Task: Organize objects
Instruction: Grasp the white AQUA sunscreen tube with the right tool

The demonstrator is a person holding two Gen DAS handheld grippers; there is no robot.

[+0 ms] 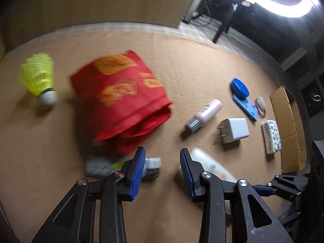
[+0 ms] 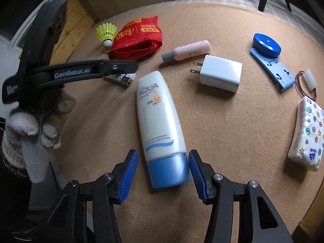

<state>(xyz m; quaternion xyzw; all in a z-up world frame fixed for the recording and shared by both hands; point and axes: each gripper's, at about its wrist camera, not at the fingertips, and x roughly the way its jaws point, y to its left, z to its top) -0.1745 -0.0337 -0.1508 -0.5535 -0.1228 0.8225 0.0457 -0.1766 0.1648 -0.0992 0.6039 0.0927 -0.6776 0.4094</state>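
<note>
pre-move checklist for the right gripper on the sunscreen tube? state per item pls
1. Right gripper straddles the sunscreen tube at its blue cap: ok.
2. Pads pressing on the cap: not ok, a gap shows at the left pad; the right pad's contact cannot be told.
3. Tube flat on the table, touching nothing else: ok.
4. White charger apart from the tube: ok.
5. Left gripper holds nothing: ok.
6. Cardboard box has room: cannot tell.
</note>
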